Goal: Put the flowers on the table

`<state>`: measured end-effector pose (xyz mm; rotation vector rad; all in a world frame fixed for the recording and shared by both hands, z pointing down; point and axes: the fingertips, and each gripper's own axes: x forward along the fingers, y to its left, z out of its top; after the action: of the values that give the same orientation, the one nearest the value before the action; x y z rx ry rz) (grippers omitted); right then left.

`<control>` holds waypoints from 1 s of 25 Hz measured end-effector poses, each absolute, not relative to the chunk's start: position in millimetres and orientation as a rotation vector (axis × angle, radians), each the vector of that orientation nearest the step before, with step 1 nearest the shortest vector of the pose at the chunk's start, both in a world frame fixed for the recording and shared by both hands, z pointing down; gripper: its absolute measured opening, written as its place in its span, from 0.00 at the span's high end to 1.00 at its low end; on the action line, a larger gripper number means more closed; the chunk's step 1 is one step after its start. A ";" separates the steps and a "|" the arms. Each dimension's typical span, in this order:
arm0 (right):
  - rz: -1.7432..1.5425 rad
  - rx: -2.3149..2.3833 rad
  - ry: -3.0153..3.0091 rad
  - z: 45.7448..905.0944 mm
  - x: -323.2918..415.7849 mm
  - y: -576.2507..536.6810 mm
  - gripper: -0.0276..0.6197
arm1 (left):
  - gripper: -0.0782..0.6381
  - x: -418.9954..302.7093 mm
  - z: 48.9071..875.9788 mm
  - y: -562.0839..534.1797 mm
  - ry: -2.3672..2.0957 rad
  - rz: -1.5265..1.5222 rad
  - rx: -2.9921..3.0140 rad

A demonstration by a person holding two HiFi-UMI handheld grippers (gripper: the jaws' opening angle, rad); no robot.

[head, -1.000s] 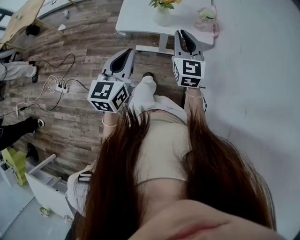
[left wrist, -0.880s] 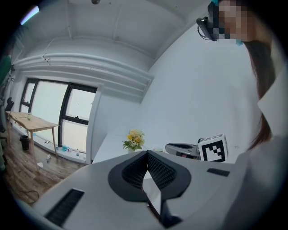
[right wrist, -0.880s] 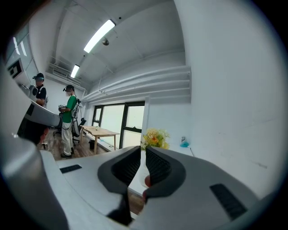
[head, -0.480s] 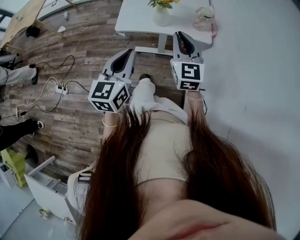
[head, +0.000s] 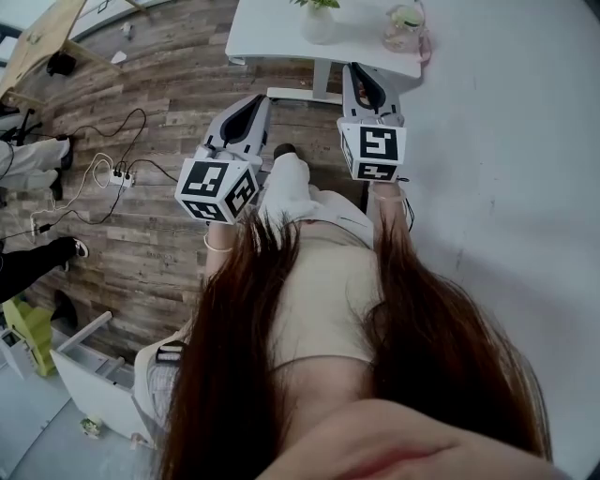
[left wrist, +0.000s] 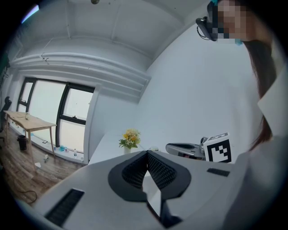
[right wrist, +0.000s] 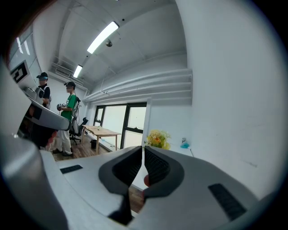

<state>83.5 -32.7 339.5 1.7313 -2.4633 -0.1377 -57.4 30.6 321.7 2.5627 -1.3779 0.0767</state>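
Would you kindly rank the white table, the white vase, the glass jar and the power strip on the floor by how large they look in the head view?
Largest: white table.
Next: white vase and glass jar, too alike to separate.
Smallest: power strip.

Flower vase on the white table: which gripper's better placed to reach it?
Right, probably. The right gripper is nearer the table and the vase than the left gripper. Both are shut and empty.
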 end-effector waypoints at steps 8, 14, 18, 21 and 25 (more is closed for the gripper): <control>-0.124 1.755 -2.434 346.0 88.1 -23.2 0.91 | 0.88 -59.3 326.5 36.5 -1.370 0.076 2.563; -0.124 1.762 -2.428 348.3 87.7 -24.1 0.91 | 0.88 -59.7 326.7 35.2 -1.367 0.076 2.564; -0.126 1.765 -2.426 346.7 84.2 -26.3 0.91 | 0.88 -64.0 325.3 31.5 -1.367 0.075 2.564; -0.127 1.767 -2.419 349.7 84.7 -28.8 0.91 | 0.88 -63.6 327.1 28.4 -1.367 0.074 2.566; -0.125 1.771 -2.398 353.2 84.8 -33.5 0.91 | 0.88 -63.3 328.9 24.9 -1.356 0.075 2.567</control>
<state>84.8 -33.5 353.2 1.7712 -2.3978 -0.1253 -63.3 24.9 328.9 2.5665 -1.3563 0.0746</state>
